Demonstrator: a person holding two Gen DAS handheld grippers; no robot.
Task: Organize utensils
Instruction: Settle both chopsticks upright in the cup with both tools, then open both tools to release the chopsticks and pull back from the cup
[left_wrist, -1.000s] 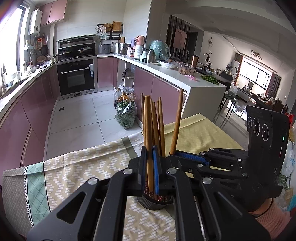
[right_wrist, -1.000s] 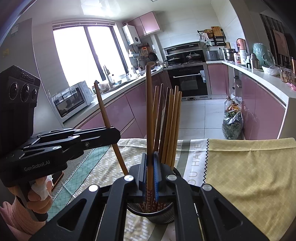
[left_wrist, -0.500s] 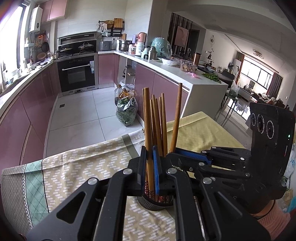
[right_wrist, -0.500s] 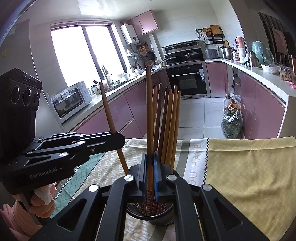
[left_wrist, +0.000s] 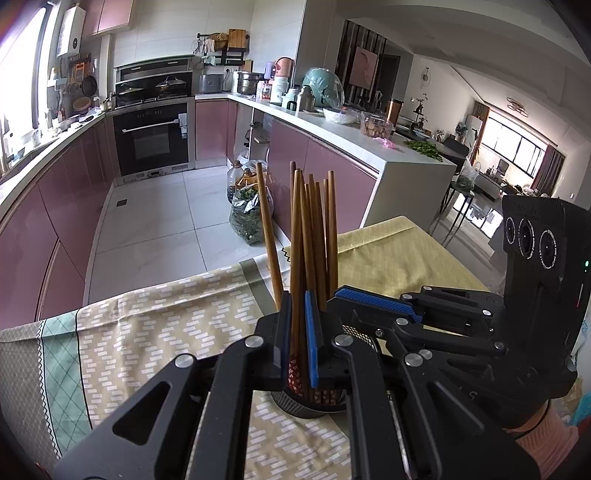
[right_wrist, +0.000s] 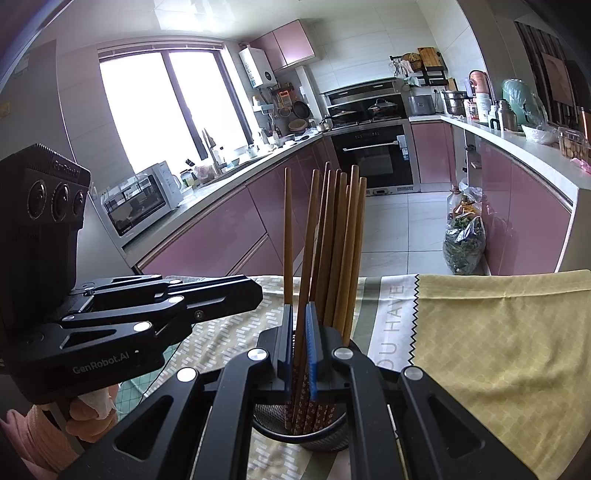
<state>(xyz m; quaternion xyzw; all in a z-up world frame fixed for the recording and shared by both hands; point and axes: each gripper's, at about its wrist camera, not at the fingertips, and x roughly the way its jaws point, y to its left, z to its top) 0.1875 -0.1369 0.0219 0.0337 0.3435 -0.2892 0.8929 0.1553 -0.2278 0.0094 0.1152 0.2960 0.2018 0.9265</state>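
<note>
A dark mesh cup (left_wrist: 303, 404) on the cloth-covered table holds several wooden chopsticks (left_wrist: 314, 236), standing upright. It also shows in the right wrist view (right_wrist: 314, 435) with the chopsticks (right_wrist: 332, 240). My left gripper (left_wrist: 298, 343) is above the cup with its blue pads a little apart and a chopstick standing loosely between them. My right gripper (right_wrist: 300, 350) is likewise slightly open above the cup, with chopsticks standing in the gap. Each gripper shows in the other's view: the right (left_wrist: 443, 317), the left (right_wrist: 166, 306).
The table carries a patterned cloth (left_wrist: 155, 332) and a yellow cloth (right_wrist: 498, 332). Beyond the table edge lie the kitchen floor, pink cabinets (left_wrist: 55, 221), an oven (left_wrist: 153, 136) and a bag of greens (left_wrist: 251, 214).
Both grippers have let go: the chopstick each held has dropped into the cup, and the pads stand apart. The slanted chopstick held by the left gripper now leans in the cup.
</note>
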